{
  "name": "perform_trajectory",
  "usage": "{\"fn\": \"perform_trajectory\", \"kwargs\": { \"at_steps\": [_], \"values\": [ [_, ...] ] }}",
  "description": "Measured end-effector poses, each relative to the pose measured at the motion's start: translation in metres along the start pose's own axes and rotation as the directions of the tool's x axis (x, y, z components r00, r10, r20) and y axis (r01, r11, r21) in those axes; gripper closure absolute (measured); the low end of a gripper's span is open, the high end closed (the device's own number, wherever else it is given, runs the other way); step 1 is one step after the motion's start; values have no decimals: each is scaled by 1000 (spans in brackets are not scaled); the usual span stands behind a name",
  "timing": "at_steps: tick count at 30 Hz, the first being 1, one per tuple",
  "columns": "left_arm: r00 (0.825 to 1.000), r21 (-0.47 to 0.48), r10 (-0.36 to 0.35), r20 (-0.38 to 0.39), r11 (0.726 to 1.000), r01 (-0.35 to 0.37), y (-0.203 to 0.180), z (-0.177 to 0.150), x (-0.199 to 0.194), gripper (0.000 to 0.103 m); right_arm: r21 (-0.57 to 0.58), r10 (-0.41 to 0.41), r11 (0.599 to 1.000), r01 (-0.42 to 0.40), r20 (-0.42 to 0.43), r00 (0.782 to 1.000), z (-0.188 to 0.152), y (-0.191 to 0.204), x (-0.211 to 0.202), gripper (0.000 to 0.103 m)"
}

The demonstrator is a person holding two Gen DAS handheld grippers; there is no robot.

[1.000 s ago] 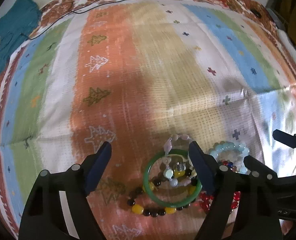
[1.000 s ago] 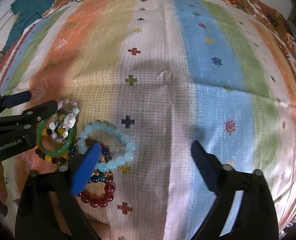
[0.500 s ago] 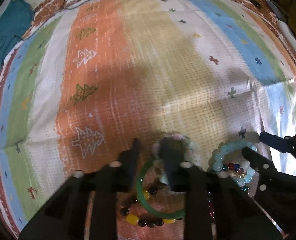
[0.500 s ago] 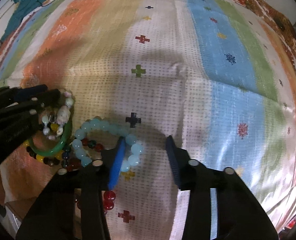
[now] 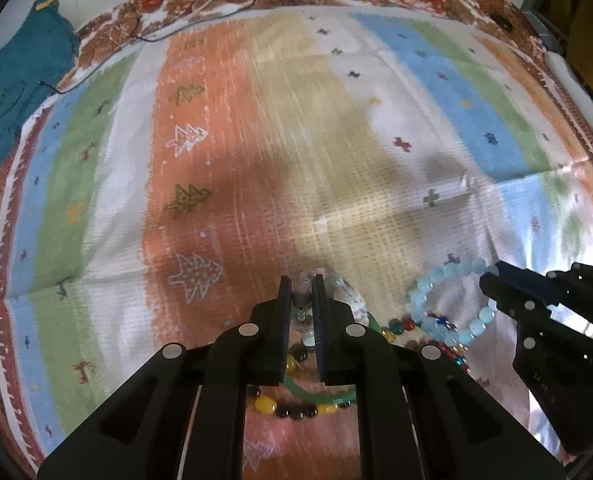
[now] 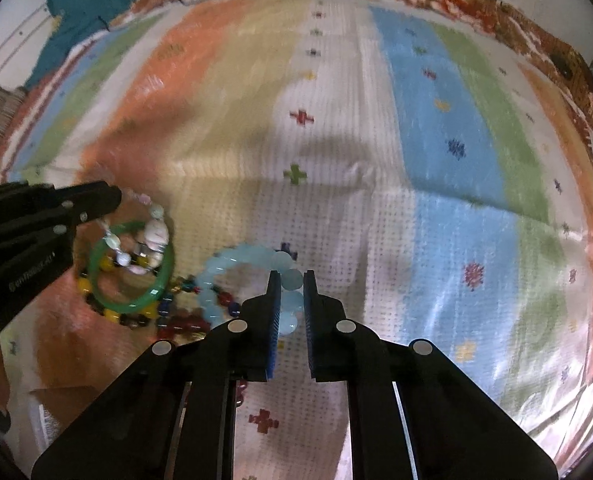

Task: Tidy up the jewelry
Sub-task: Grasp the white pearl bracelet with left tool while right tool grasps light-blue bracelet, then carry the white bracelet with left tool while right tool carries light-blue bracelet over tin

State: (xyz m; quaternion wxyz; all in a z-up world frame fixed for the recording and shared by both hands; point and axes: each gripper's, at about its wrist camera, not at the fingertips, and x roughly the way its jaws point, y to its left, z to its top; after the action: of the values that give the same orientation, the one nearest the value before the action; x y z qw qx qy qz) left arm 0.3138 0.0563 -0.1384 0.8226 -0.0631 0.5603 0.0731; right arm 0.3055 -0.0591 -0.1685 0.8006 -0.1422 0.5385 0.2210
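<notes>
Striped woven cloth [image 5: 256, 160], spread flat, bearing all items; teal garment [image 5: 20, 80] at its far left edge; left gripper [image 5: 301, 286], pointing steeply down, jaws closed on the pale pink-and-white bead bracelet [image 6: 152, 236], a bead pinched between the pads; green bangle [image 6: 136, 304] lying flat just beneath, that bracelet draped across it; amber-and-dark bead bracelet [image 5: 292, 408] under the bangle's near side; red and multicolour bead strands [image 6: 184, 320] between bangle and next item, blurred; light blue bead bracelet [image 6: 232, 264], to the right, touching the strands; right gripper [image 6: 287, 280], jaws closed on one of its beads.
</notes>
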Motion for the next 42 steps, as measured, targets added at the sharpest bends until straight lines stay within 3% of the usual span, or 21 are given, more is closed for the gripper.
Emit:
{"fn": "perform_trajectory", "kwargs": {
  "at_steps": [7, 16, 25, 42],
  "values": [
    [999, -20, 4, 43, 1000, -3, 7, -12, -28, 93, -1, 53, 999, -53, 74, 996, -9, 9, -29, 91],
    [993, -30, -48, 110, 998, 52, -3, -21, -71, 93, -17, 80, 997, -78, 172, 982, -8, 14, -61, 91],
    [984, -38, -56, 167, 997, 63, 0, -38, -102, 93, -78, 108, 993, -88, 305, 946, -19, 26, -97, 91],
    [968, -15, -94, 233, 995, 100, -11, -72, -152, 93, -101, 134, 989, -105, 359, 924, -45, 38, -128, 91]
  ]
}}
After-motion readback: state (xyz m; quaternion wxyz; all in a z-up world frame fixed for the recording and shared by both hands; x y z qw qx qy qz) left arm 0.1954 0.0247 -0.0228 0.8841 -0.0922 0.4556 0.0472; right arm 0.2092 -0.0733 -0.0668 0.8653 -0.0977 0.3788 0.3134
